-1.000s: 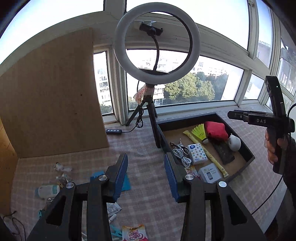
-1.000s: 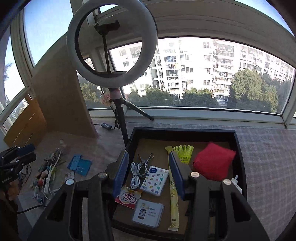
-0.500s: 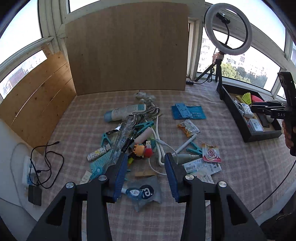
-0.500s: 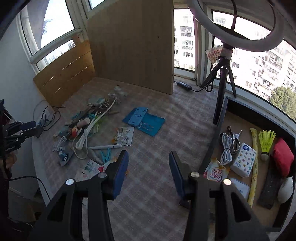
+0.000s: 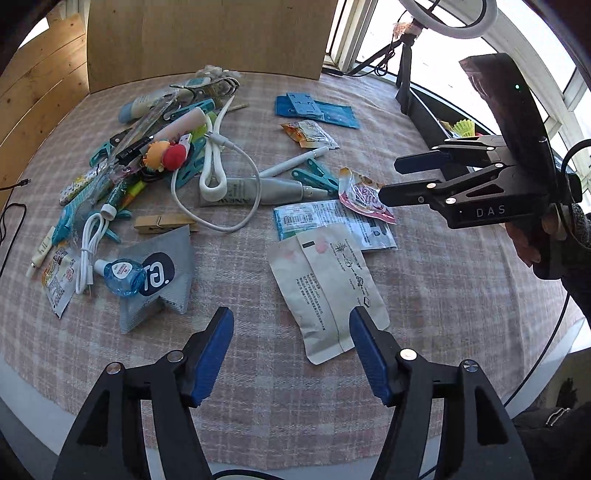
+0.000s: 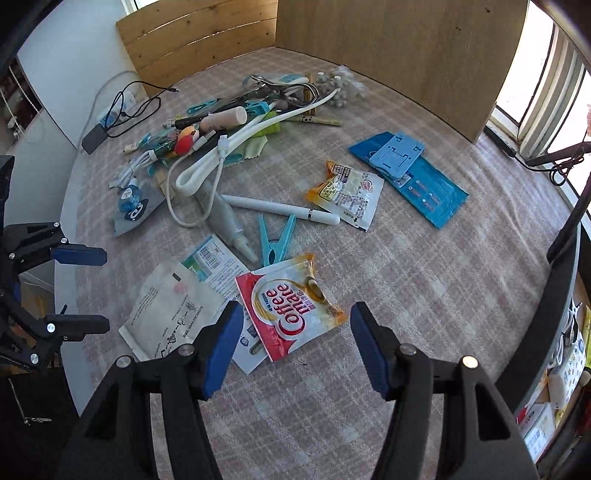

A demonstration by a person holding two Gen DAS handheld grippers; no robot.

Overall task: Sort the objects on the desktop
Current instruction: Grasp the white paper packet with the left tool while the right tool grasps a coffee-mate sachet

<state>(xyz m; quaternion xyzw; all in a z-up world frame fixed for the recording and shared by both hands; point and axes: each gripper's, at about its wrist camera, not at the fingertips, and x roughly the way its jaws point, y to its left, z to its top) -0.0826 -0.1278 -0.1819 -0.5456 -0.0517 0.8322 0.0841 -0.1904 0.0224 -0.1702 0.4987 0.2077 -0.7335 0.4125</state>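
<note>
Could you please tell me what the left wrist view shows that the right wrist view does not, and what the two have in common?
Only the left wrist view shows the ring light and the wooden clothespin. Only the right wrist view shows the black cable at the table's far edge and the front of the Coffee-mate sachet. Both show the white stylus, the teal clip and the beige pouch.

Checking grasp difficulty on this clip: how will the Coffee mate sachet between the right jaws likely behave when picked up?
The Coffee mate sachet looks crinkled and puffy, so it is probably light and will flop or buckle when pinched. Its glossy film may slip between the jaws of the right gripper. It overlaps the barcode packet, so lifting could drag that along.
</note>
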